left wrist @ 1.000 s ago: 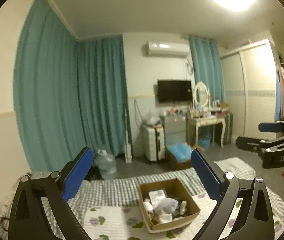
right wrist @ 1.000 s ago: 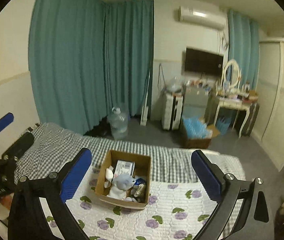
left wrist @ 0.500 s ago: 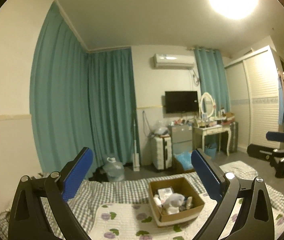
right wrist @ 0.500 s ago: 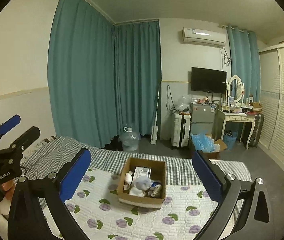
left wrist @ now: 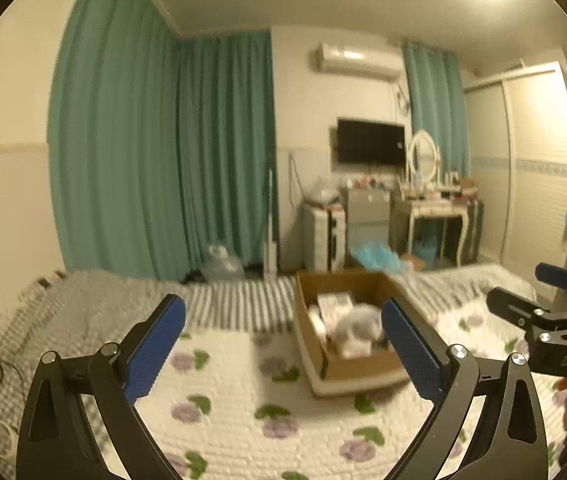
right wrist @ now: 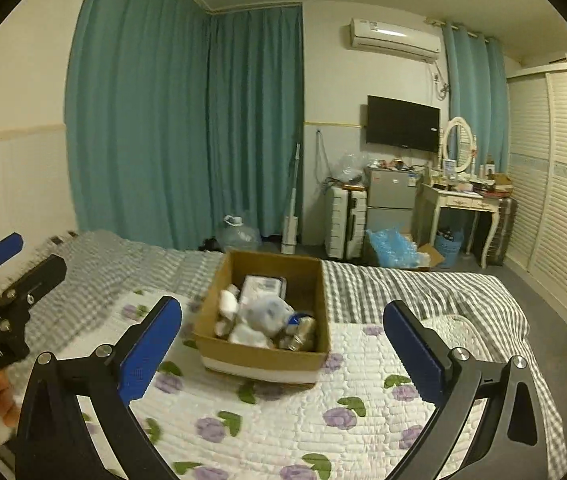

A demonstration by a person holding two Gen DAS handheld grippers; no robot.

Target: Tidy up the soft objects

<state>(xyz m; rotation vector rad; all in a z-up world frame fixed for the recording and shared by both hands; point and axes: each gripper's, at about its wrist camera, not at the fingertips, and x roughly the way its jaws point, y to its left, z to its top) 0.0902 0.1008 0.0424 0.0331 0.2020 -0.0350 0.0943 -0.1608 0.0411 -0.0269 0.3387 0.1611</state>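
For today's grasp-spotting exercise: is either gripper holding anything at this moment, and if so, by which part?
Nothing is held. The left gripper and right gripper both stand open and empty above the quilt, short of the cardboard box of soft items.

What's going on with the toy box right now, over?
Left hand-held gripper open, empty. Right hand-held gripper open, empty. Cardboard box on the floral quilt, soft toy inside. Nothing in the way.

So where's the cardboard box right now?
The cardboard box sits on the floral quilt on the bed, centred between the right gripper's open fingers in the right wrist view.
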